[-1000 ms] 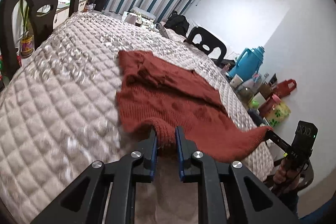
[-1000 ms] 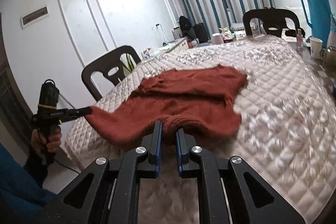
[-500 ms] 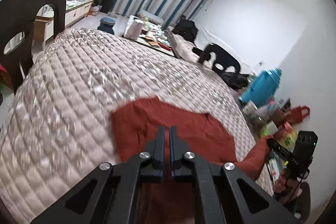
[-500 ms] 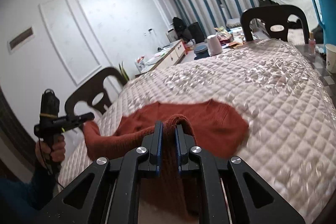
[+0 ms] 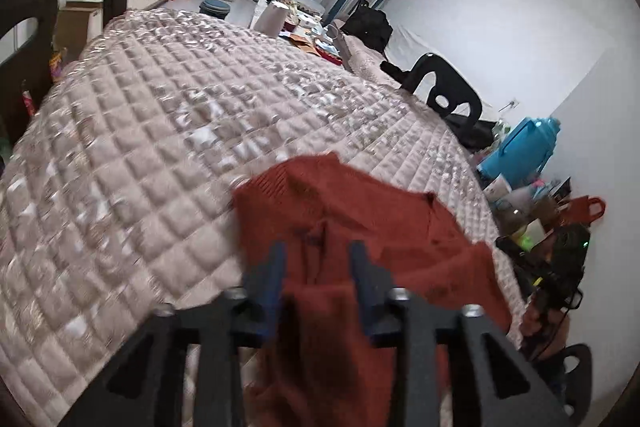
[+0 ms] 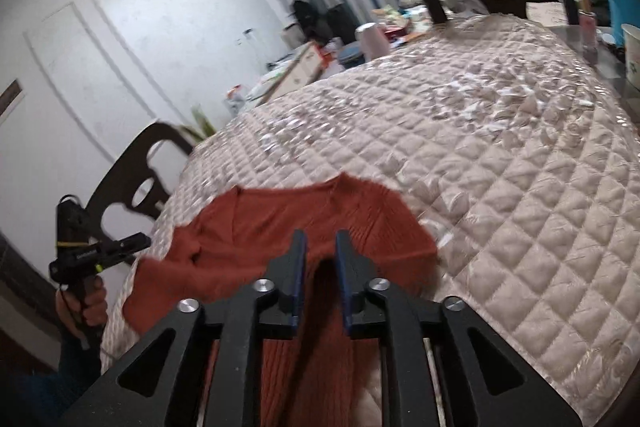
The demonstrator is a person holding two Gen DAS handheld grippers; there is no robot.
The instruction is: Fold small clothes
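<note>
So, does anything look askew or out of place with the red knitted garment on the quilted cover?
Yes. The rust-red knitted sweater lies bunched at the near edge of the beige quilted cover, with part hanging over the edge. Both the left gripper and right gripper are opening over it, so it is not yet folded neatly.

The near part of the rust-red sweater runs under my left hand-held gripper and off the picture's bottom edge, so its hem at the near edge of the quilted bed stays hidden. Motion blur smears the knit and my opening jaws. From my right hand-held gripper, the sweater's lower half is likewise cut off below.
</note>
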